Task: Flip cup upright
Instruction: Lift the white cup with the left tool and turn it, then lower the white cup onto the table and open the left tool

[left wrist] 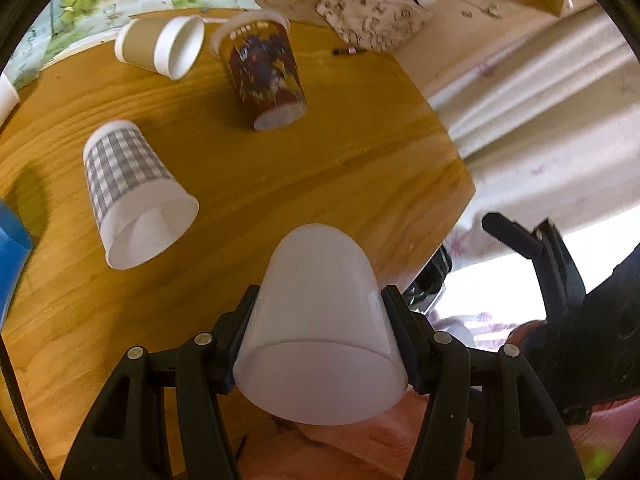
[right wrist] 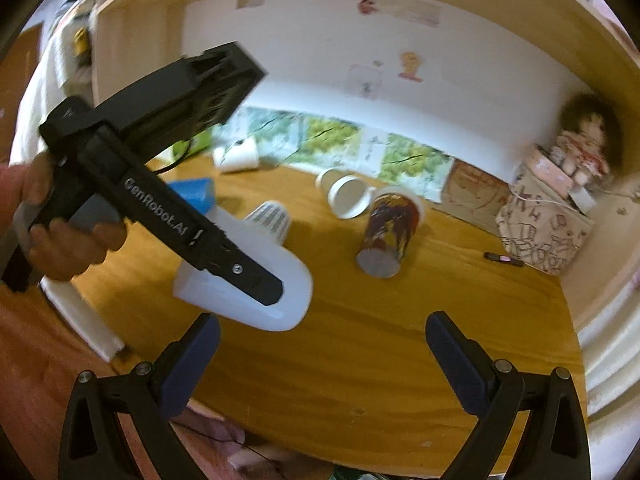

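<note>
My left gripper (left wrist: 320, 300) is shut on a plain white cup (left wrist: 320, 320) and holds it above the near edge of the round wooden table (left wrist: 320, 152). In the right wrist view the white cup (right wrist: 288, 280) lies tilted on its side in the left gripper (right wrist: 264, 284), held by a hand. My right gripper (right wrist: 322, 332) is open and empty over the table's near edge. A grey checked cup (left wrist: 128, 192), a brown cup (left wrist: 160, 46) and a dark printed cup (left wrist: 264, 72) lie on their sides on the table.
A blue box (left wrist: 12, 248) sits at the table's left edge. A patterned box (right wrist: 544, 224) with a doll (right wrist: 580, 140) on top stands at the back right. A small dark pen (right wrist: 504, 259) lies near it. Picture sheets (right wrist: 340, 140) line the back wall.
</note>
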`<state>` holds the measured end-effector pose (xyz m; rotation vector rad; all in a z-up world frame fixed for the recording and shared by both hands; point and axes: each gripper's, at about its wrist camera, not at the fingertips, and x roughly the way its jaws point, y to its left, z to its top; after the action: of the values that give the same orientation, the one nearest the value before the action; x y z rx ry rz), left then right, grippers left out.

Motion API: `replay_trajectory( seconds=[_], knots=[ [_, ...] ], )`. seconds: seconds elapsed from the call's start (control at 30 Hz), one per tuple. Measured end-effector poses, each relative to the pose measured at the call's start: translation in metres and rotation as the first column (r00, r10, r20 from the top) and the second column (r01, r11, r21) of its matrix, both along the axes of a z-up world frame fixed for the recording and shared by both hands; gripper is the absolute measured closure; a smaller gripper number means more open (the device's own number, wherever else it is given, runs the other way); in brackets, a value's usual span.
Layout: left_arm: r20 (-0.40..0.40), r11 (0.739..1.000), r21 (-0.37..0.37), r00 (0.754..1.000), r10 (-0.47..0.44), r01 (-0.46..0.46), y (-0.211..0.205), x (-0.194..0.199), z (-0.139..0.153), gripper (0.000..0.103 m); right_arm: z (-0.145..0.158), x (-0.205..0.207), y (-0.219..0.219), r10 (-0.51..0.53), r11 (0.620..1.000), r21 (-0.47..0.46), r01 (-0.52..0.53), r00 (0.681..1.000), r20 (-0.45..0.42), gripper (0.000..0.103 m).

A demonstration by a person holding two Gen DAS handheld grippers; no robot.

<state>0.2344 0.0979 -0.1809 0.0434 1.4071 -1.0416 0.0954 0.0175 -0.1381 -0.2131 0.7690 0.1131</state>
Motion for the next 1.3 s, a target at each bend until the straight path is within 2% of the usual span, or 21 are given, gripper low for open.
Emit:
replay_trajectory(
  seconds=[0.27,0.47,0.63,0.87,1.17,1.3],
  knots=[
    [-0.002,0.995,0.032,0.995,-0.099,0.099,0.002,-0.006,-0.018,0.039,-0.013,0.005,0.009,0.089,0.996,-0.024,-0.091,0.994,-0.069,0.000],
    [-0.024,0.991,0.047,0.992,-0.127,0.128,0.003,-0.004,-0.032,0.039,-0.017,0.014,0.012,0.139,0.990,-0.011,-0.141,0.985,-0.099,0.000],
    [-0.015,0.984,0.084,0.987,-0.159,0.160,0.004,-0.002,-0.042,0.039,-0.022,0.022,0.018,0.194,0.981,0.007,-0.195,0.971,-0.137,0.000],
    [-0.041,0.981,0.077,0.983,-0.177,0.180,0.010,0.008,-0.045,0.037,-0.033,0.032,0.029,0.279,0.957,-0.020,-0.288,0.940,-0.194,0.000],
    [-0.023,0.942,0.087,0.946,-0.323,0.324,0.002,0.016,-0.045,0.034,-0.042,0.046,0.039,0.350,0.931,-0.009,-0.364,0.904,-0.245,0.000],
    [-0.023,0.934,0.096,0.939,-0.343,0.344,0.000,0.025,-0.047,0.031,-0.045,0.053,0.043,0.365,0.924,-0.014,-0.381,0.894,-0.260,0.000]
  ],
)
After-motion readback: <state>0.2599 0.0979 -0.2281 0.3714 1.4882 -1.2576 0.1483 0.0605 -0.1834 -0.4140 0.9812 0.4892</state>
